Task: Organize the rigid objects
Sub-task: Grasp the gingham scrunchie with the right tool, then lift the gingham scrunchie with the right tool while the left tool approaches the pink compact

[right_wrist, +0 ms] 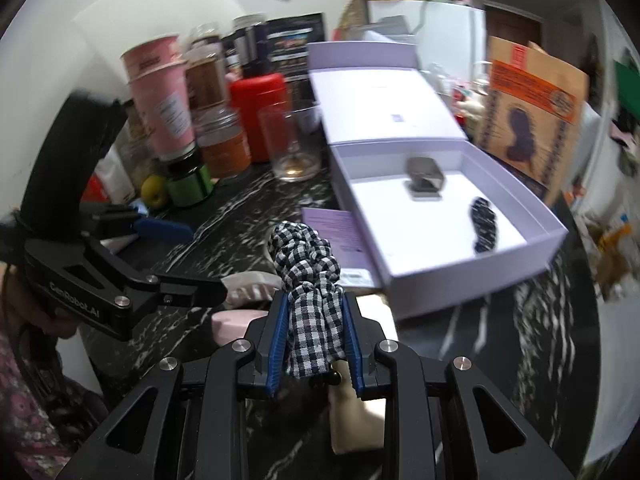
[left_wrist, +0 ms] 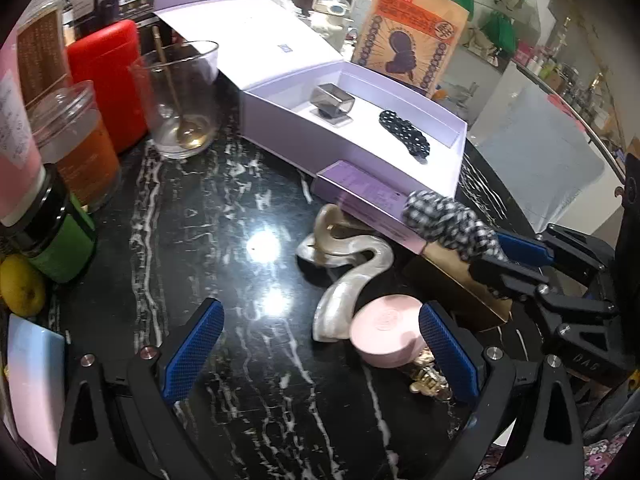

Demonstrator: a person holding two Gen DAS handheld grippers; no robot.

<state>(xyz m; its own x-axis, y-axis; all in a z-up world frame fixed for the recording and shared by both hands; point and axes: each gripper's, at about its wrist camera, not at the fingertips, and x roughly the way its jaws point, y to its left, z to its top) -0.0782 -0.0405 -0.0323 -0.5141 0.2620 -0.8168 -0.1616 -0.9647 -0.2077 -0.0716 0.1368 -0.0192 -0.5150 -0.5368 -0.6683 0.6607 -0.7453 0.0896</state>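
Gingham scrunchie sits clamped in the right tool, raised over the dark marble worktop just near of the open lilac box — inside lie a metal clip and a dark dotted scrunchie. The left tool hangs spread apart, nothing between its pads, near a pearly wavy hair claw and pink round tin.
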